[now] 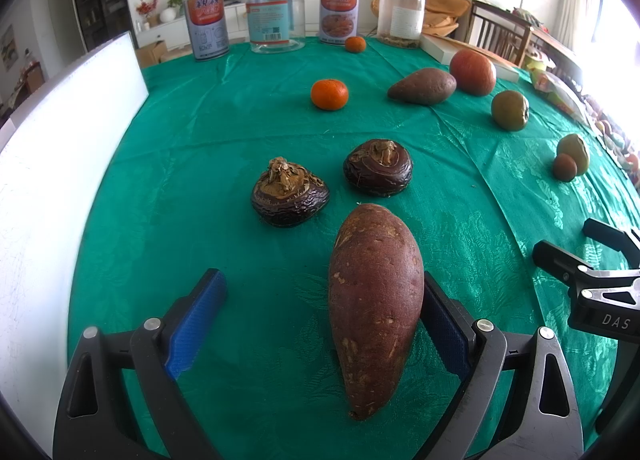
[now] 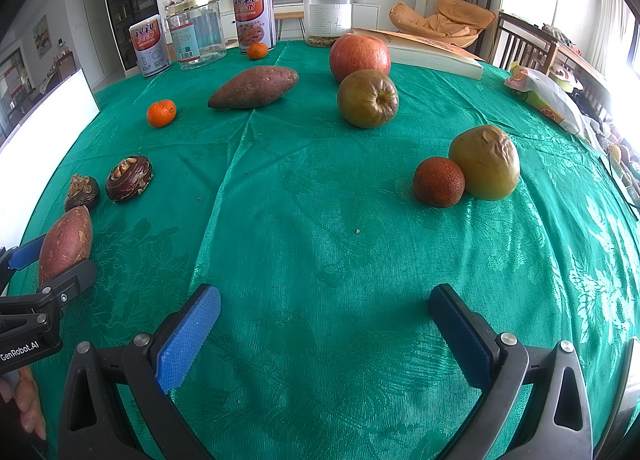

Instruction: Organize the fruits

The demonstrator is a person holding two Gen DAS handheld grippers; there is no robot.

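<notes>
On the green tablecloth (image 1: 240,108) a sweet potato (image 1: 374,300) lies between the fingers of my left gripper (image 1: 320,292), which is open; its right pad touches the potato, the left pad stands apart. Two dark water chestnuts (image 1: 290,196) (image 1: 378,166) lie just beyond. Further off lie a tangerine (image 1: 329,94), a second sweet potato (image 1: 422,86), a red apple (image 1: 472,71) and a greenish pear (image 1: 510,109). My right gripper (image 2: 324,300) is open and empty over bare cloth. Ahead of it lie a dark orange fruit (image 2: 438,181) touching a pear (image 2: 486,162).
Two printed tins (image 1: 206,24) (image 1: 339,8), a clear jar (image 1: 274,12) and another jar (image 1: 401,16) stand along the far edge, with a small tangerine (image 1: 355,44) by them. A white board (image 1: 60,148) stands at the left. A book (image 2: 432,50) and snack bags (image 2: 552,96) lie at the right.
</notes>
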